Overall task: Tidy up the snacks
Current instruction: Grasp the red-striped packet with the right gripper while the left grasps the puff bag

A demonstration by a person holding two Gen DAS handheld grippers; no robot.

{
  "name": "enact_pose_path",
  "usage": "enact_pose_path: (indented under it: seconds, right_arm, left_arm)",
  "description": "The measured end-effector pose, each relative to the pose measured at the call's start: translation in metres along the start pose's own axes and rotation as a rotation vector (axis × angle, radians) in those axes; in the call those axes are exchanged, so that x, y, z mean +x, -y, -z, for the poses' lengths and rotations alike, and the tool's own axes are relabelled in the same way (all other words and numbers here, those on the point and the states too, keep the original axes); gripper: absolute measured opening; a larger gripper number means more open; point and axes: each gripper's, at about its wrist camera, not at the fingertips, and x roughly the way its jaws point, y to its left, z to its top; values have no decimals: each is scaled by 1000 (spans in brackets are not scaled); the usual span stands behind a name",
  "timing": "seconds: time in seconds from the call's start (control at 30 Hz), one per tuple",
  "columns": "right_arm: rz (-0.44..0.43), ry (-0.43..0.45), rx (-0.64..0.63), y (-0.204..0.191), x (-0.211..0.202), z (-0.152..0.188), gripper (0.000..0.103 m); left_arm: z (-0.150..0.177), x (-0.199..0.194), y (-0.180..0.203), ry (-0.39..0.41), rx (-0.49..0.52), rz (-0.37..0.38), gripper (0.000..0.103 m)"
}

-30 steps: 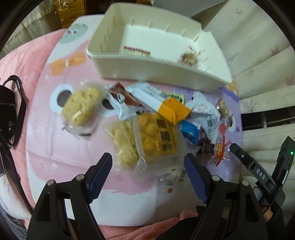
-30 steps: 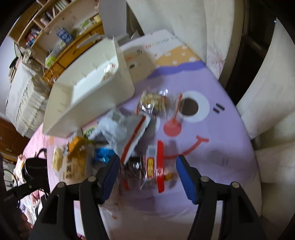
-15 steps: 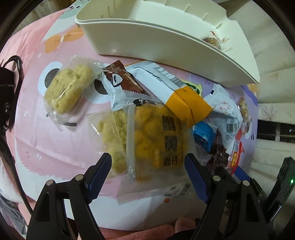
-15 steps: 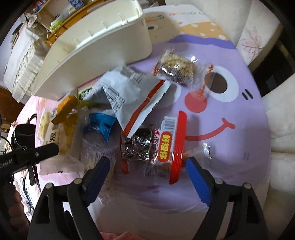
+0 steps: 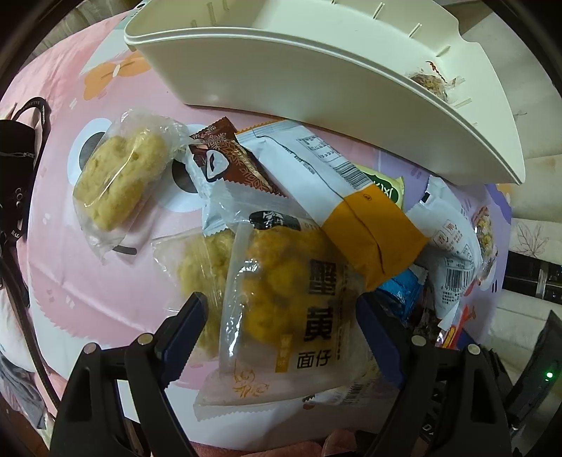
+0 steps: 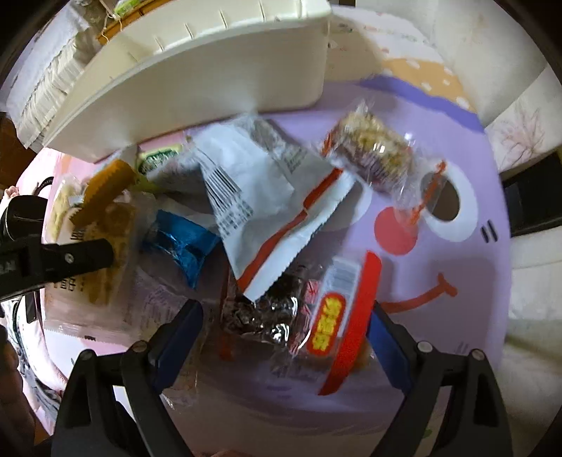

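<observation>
Clear-wrapped yellow noodle snack (image 5: 281, 302) lies on the desk (image 5: 98, 281) between the left gripper's (image 5: 281, 316) spread fingers; the right gripper (image 6: 284, 327) straddles a red-edged packet (image 6: 337, 327), fingers spread, the white bin (image 5: 316, 81) beyond.

A living space in a private home: packaged snacks (image 5: 291, 309) lie heaped on a low table (image 6: 456, 281) covered in a pink-and-purple cartoon-face print, beside a cream plastic organiser bin (image 5: 316, 81). Pale leaf-patterned cushions (image 6: 520, 137) border the table, with wooden shelving (image 6: 116, 14) visible behind.
</observation>
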Motion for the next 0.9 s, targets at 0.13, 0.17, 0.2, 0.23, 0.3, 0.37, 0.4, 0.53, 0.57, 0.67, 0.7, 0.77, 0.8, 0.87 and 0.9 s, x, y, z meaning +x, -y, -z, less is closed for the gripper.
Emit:
enact_pose_path:
  seconds: [0.13,0.17,0.2,0.23,0.3,0.37,0.4,0.53,0.57,0.67,0.7,0.77,0.8,0.87,0.9]
  right_arm:
    - [7,-23,2,2,6,-1,92]
    - [11,-22,-1,4,7,-1,91]
    - [13,-21,-5,6,7,-1,90]
    - [13,-19,-7,6,7,-1,85]
    - [29,-6,-18,4,9,-2,76]
    - [25,18,-31,3,5,-1,66]
    - [18,19,-31,4,5,1,65]
    - [19,28,-29,7,2,4,56]
    - [11,32,-28,8,0,6,50]
    - [-6,34,-26,6,-5,14,19]
    - [-7,31,-28,6,-6,18,19]
    - [-1,32,-27,6,-8,22,19]
    - [-3,33,-21,6,-9,25,19]
    - [-3,35,-10,6,-11,32,19]
    - [-1,37,-7,7,-13,32,19]
  left_arm:
    - [-5,2,1,5,-9,0,84]
    - [-6,2,1,9,-7,-1,82]
    - [-5,3,1,14,-5,-5,81]
    - [-5,3,0,18,-2,-6,79]
    - [-7,0,-1,28,2,-1,73]
    - [-8,-1,0,34,8,-6,68]
    - [-7,-2,0,35,10,-6,68]
    - [-8,-5,-2,42,10,10,60]
    - [-8,-6,-4,43,10,9,58]
    - [-5,-10,-9,49,16,22,54]
    - [-4,-11,-10,48,18,25,54]
    - [1,-12,-17,44,17,32,52]
    - [4,-13,-20,41,18,34,52]
    - [7,-13,-22,33,20,35,51]
    - [10,-13,-25,29,21,36,51]
